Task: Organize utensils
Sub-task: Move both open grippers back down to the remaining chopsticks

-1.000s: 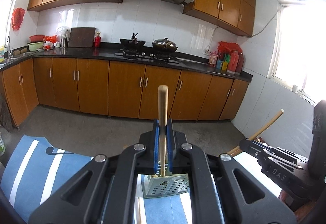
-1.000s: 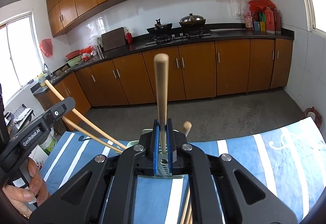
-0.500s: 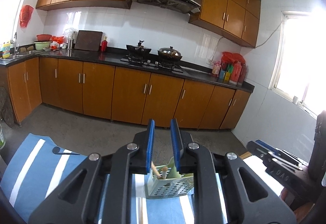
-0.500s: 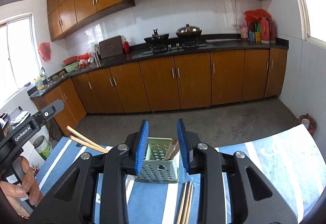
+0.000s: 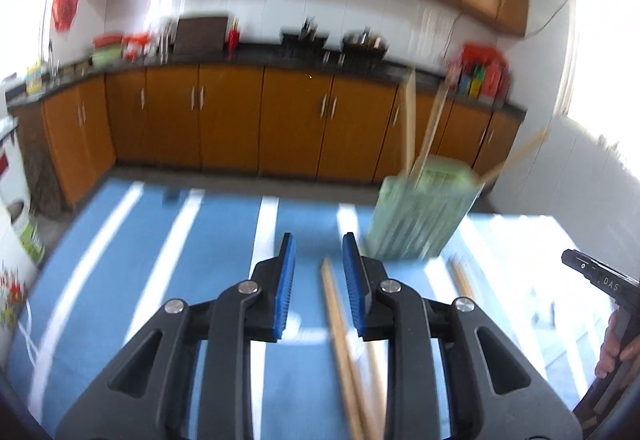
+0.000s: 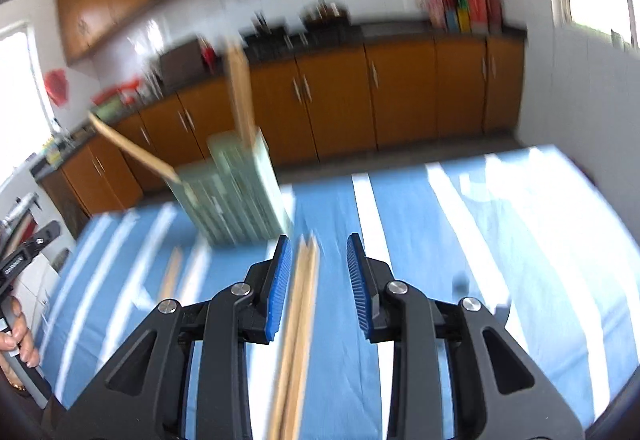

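A pale green slotted holder [image 5: 420,215] stands on the blue striped cloth [image 5: 224,240] with wooden utensils upright in it. My left gripper [image 5: 318,244] hovers low over the cloth to the holder's left, its jaws opening. Wooden chopsticks [image 5: 340,324] lie on the cloth between and under the jaws, and the pads do not press them. In the right wrist view the holder [image 6: 236,191] is ahead on the left. My right gripper [image 6: 318,242] is open over another pair of chopsticks [image 6: 300,320], also without pressing them. Both views are blurred by motion.
More chopsticks [image 6: 172,272] lie left of the right gripper. A hand [image 5: 616,344] holds the right gripper's handle at the right edge. Another hand [image 6: 16,336] shows at the left edge. Kitchen cabinets [image 5: 224,127] stand beyond the table.
Both grippers were shut on wooden utensils above the holder, then let them go into it. Both have since dropped toward the cloth, over chopsticks lying there.
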Tool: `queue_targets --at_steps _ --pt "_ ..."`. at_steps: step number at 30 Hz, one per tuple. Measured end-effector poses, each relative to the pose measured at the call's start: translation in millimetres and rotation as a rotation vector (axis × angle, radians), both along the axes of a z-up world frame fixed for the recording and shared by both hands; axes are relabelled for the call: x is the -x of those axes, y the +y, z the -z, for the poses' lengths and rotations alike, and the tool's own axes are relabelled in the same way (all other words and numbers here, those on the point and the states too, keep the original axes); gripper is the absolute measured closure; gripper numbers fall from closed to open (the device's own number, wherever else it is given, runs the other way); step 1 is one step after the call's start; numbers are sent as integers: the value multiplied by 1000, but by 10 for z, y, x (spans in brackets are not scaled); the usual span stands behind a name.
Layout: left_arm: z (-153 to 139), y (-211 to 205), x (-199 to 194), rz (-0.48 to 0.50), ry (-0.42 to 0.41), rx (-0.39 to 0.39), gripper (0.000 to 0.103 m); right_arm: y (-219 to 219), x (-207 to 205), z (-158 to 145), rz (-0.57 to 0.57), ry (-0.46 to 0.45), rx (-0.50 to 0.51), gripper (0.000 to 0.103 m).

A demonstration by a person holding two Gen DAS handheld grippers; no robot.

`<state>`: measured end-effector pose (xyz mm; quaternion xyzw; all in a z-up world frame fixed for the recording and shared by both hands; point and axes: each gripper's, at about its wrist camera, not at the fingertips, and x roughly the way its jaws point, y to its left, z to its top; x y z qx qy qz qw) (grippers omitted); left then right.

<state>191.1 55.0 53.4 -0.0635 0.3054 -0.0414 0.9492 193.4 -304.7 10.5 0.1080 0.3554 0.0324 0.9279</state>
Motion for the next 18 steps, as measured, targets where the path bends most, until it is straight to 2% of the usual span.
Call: queue_targets --at_steps 4,7,10,18 --pt "525 98 29 -28 118 30 78 124 -48 494 -32 114 -25 80" --pt "764 157 72 -40 174 57 78 281 -52 697 -63 159 -18 83" --pt "876 165 106 -35 194 55 78 375 -79 804 -76 183 -4 85" --pt "909 23 85 -9 215 55 78 394 -75 900 -89 199 20 85"
